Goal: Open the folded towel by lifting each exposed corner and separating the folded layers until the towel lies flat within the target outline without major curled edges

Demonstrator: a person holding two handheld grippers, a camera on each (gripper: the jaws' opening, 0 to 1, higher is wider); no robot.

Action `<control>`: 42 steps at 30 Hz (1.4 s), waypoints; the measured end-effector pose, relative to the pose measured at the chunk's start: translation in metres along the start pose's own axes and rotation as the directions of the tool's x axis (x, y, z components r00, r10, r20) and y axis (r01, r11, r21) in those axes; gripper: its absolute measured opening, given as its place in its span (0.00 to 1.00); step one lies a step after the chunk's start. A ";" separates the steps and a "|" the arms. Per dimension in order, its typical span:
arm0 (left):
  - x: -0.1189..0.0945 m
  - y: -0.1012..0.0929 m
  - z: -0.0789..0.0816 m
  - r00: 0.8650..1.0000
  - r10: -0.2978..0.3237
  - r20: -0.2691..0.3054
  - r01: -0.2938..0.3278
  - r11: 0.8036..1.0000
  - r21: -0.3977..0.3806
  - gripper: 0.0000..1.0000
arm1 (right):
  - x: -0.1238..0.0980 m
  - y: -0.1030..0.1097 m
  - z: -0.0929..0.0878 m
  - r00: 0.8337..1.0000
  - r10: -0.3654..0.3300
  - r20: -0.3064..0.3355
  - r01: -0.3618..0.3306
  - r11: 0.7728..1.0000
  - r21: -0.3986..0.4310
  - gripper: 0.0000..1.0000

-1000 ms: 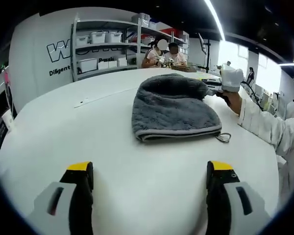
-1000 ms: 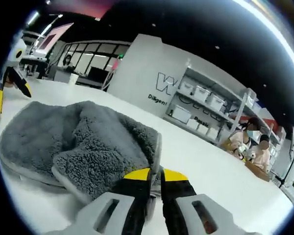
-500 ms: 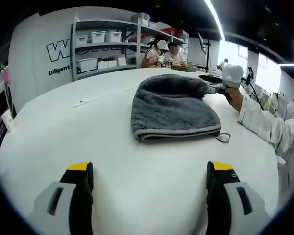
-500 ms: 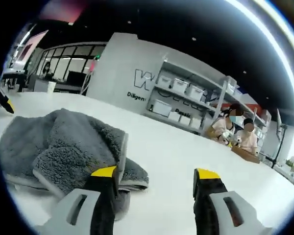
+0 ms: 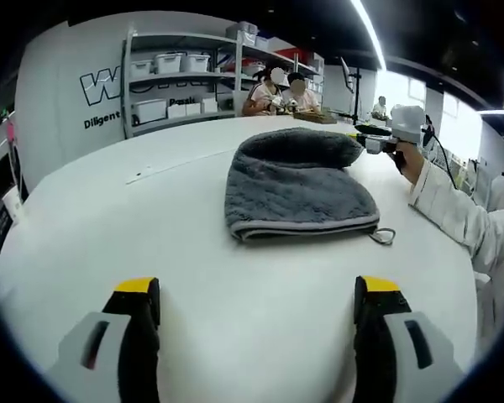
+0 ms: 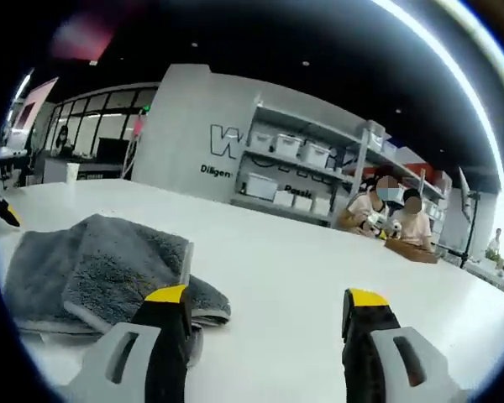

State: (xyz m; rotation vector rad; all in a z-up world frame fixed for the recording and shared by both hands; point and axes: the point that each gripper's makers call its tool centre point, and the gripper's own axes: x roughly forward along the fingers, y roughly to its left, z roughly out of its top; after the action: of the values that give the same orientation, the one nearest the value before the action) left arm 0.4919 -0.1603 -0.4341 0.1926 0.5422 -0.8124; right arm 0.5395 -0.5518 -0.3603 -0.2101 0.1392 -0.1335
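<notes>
On the white desk [image 5: 109,227] one grey towel [image 5: 296,186] is lying, folded into a rounded heap with its grey-trimmed edge and a small hanging loop facing the left gripper [image 5: 256,294], whose two yellow-tipped jaws are standing wide apart, well short of the towel and holding nothing. Beyond the towel's far side the right gripper [image 5: 385,141] is hovering in a white-sleeved hand; in the right gripper view its two jaws [image 6: 267,300] are spread wide (nothing between them), the towel [image 6: 97,269] lying just beside one jaw. Behind the towel two people are sitting by one shelf unit [image 5: 185,71].
</notes>
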 end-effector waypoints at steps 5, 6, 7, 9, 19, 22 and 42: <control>0.000 0.000 -0.001 1.000 0.000 -0.003 0.000 1.000 0.000 0.95 | -0.005 -0.004 0.000 1.000 -0.006 -0.013 0.006 1.000 0.013 0.79; 0.000 0.000 -0.001 1.000 0.000 -0.003 0.000 1.000 0.000 0.95 | -0.005 -0.005 0.000 1.000 -0.004 -0.017 0.005 1.000 0.018 0.82; 0.000 0.000 -0.001 1.000 0.001 -0.003 -0.001 1.000 -0.001 0.95 | -0.006 -0.005 0.000 1.000 -0.002 -0.023 0.003 1.000 0.026 0.85; 0.000 0.000 -0.001 1.000 0.002 -0.002 -0.002 1.000 -0.002 0.95 | -0.007 -0.005 0.000 1.000 0.003 -0.027 -0.002 0.999 0.035 0.88; -0.001 -0.005 0.009 0.998 -0.022 0.057 0.026 0.998 -0.058 0.96 | -0.010 0.000 -0.004 0.998 0.023 -0.057 -0.022 0.999 0.024 0.99; -0.001 -0.007 0.012 0.997 -0.028 0.074 0.033 0.997 -0.072 0.96 | -0.010 0.002 -0.005 0.997 0.033 -0.063 -0.032 0.999 0.023 0.99; 0.013 -0.043 0.032 0.967 -0.159 0.198 0.188 0.973 -0.136 0.58 | -0.018 0.000 0.007 0.999 0.040 -0.024 -0.039 0.998 0.058 0.99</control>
State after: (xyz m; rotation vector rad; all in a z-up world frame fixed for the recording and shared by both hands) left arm 0.4802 -0.2097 -0.4120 -0.0739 0.4468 -0.9445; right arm 0.5228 -0.5476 -0.3509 -0.1482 0.1642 -0.1007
